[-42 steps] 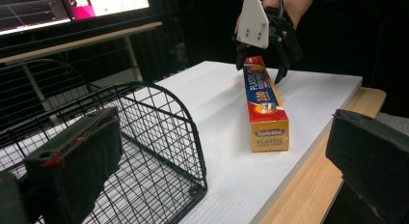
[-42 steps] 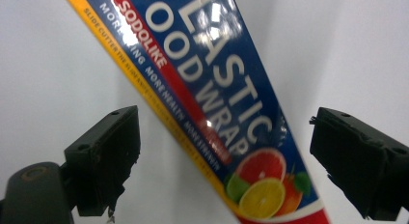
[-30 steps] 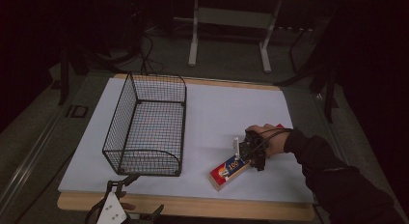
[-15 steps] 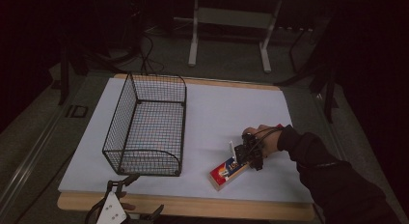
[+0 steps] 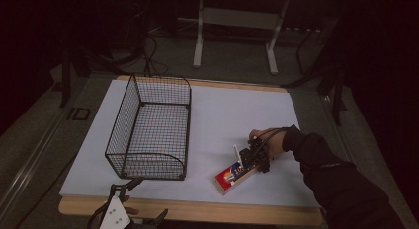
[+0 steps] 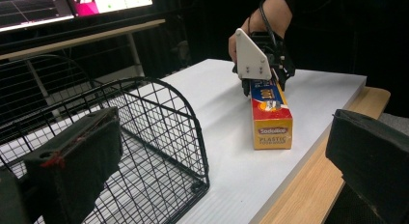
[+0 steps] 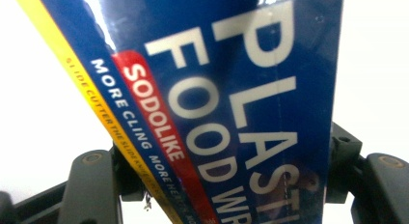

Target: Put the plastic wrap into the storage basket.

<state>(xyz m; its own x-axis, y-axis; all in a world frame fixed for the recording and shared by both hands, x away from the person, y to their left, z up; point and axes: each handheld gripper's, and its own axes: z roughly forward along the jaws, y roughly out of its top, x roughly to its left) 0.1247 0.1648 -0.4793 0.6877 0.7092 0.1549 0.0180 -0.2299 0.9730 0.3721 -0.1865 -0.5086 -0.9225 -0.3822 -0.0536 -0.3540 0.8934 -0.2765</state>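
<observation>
- At the near edge of the worktop (image 5: 207, 115), the left gripper (image 5: 116, 216) rests low beside the front corner of a wire basket (image 5: 148, 135). Its two black jaws stand wide apart, released, with nothing between them.
- Just beyond, near the front right of the white worktop, a long box of plastic food wrap (image 5: 236, 175) lies flat, apart from the basket.
- The right gripper (image 5: 253, 160) sits over the far end of the box. Its jaws flank the box's two long sides; whether they have clenched onto it, I cannot tell.
- Judging from this, the work is at an early stage: the box lies on the worktop and the basket holds nothing. Likely left to do are a firm grasp, a lift, a carry leftward and a placement inside the basket.
- The worktop is a white sheet over a pale wooden board (image 5: 247, 213).
- Farther back, the room is dark, with a grey floor (image 5: 237, 66), trailing cables and the legs of another table (image 5: 232, 21).
</observation>
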